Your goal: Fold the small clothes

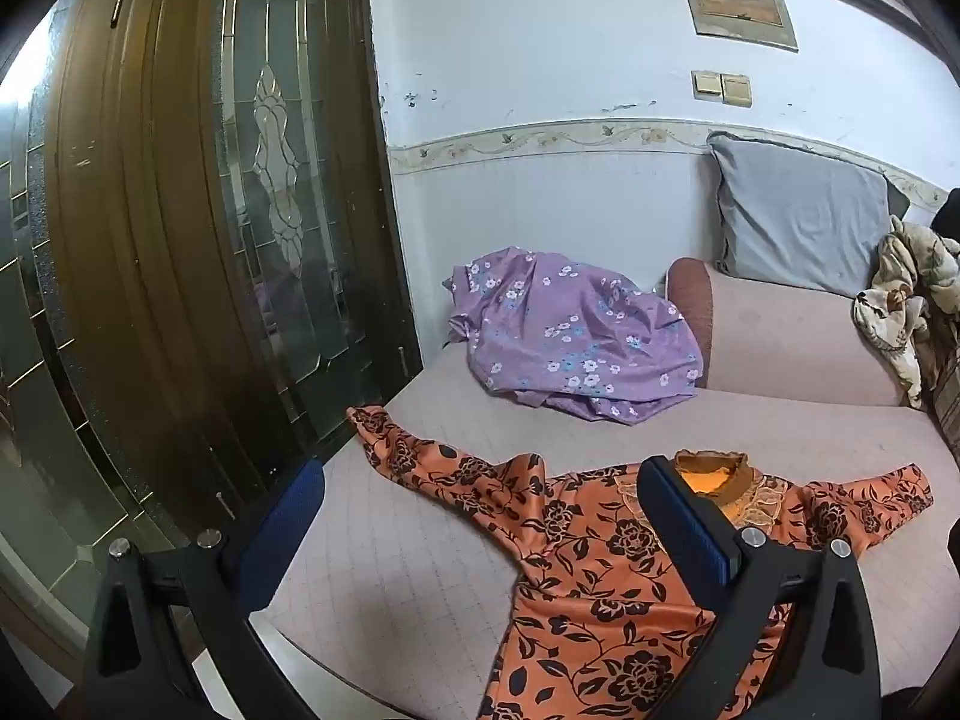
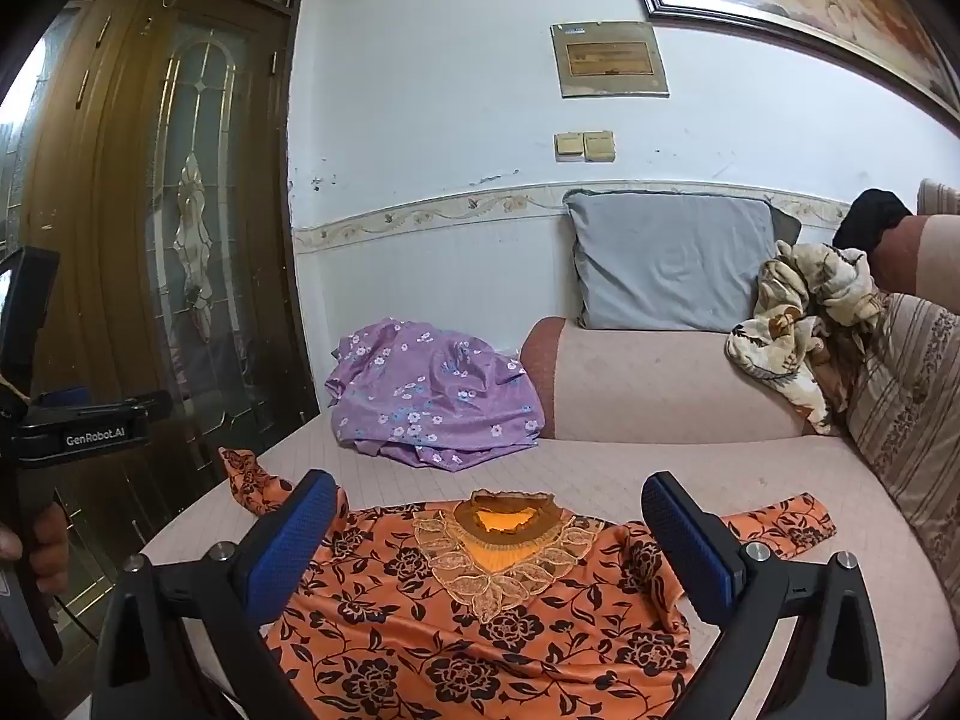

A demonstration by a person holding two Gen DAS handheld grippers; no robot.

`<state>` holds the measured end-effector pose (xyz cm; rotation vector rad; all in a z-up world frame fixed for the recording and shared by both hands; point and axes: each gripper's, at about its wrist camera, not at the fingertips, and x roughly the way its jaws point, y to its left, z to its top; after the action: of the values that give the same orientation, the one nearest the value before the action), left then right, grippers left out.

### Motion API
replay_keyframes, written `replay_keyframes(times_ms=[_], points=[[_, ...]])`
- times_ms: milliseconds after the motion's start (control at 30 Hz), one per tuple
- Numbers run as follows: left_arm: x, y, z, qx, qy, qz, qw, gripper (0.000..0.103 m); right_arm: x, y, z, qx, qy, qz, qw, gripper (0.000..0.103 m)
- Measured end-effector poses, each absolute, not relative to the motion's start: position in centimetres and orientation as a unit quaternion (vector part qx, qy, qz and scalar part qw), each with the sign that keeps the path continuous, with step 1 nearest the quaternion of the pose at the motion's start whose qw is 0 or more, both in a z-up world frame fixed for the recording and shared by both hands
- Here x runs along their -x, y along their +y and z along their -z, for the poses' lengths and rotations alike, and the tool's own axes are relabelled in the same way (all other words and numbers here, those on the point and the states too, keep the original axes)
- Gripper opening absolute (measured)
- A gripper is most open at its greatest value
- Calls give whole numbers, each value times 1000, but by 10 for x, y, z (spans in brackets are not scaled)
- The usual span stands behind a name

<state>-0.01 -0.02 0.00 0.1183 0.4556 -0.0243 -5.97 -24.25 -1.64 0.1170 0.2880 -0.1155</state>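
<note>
Orange floral top [image 1: 600, 570] lies flat at lower centre of the left view, left claw [image 1: 480, 516] spread above it. In the right view, right claw [image 2: 489, 531] spread over its collar; slippery fabric may bunch when pinched.

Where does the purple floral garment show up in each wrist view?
Left wrist: purple floral garment sits centre frame, crumpled on the sofa beyond the orange top.
Right wrist: purple floral garment lies left of centre, beyond the left finger.
Shared landmark: the grey pillow against the wall, to the garment's right.
</note>
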Motion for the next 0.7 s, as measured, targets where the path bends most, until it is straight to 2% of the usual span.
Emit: replay_keyframes(times_ms=[700], points=[[-4,-4,7,-68,232,25,970,103,55,-251,29,-69,161,75,982,103]])
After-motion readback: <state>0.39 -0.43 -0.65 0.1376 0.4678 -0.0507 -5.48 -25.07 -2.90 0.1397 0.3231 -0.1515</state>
